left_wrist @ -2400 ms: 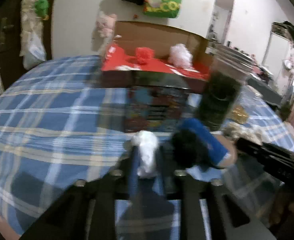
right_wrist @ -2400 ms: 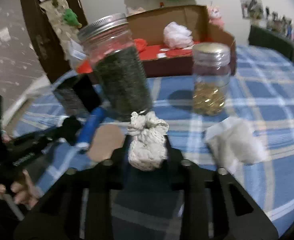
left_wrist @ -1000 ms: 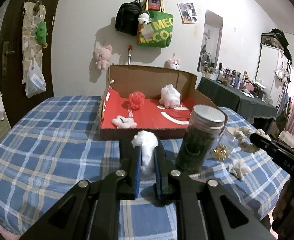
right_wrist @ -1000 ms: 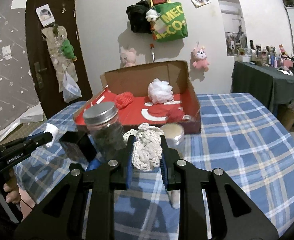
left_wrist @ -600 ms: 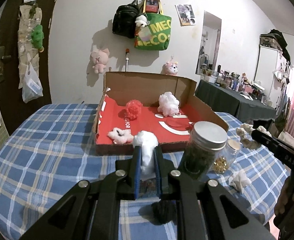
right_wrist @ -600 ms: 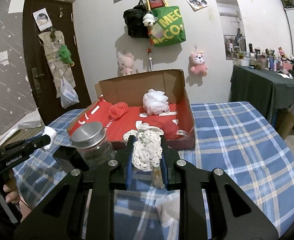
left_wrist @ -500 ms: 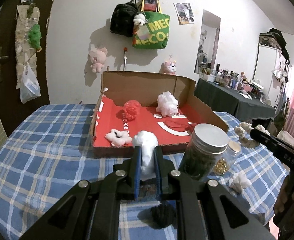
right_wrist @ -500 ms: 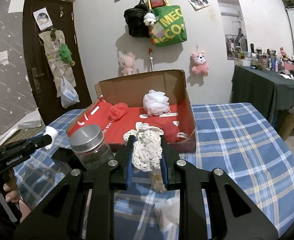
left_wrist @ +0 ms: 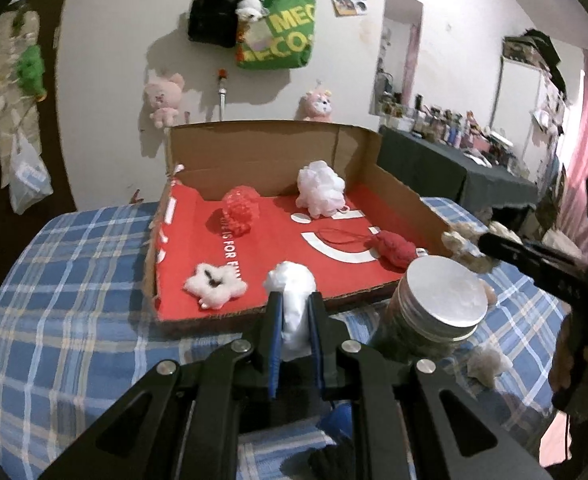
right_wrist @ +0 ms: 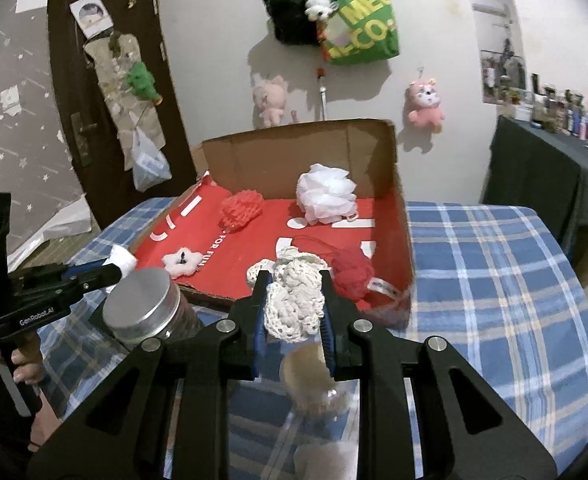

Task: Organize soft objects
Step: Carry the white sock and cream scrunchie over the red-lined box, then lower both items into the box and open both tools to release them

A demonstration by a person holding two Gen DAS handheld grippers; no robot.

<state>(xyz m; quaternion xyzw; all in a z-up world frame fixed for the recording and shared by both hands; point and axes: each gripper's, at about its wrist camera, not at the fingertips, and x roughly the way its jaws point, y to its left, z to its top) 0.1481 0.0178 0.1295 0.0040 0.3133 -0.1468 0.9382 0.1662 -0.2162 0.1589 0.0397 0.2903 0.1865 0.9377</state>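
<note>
2 soft pieces are clamped: the left tongs [left_wrist: 294, 322] pinch a white puff [left_wrist: 291, 280], the right tongs [right_wrist: 294, 312] a cream crochet piece [right_wrist: 294, 300], both over the near edge of the cardboard box [left_wrist: 277, 152]. 4 soft items lie on its red floor. 2 jars stand near the desk's [left_wrist: 53, 280] front edge, under blue plaid cloth.
</note>
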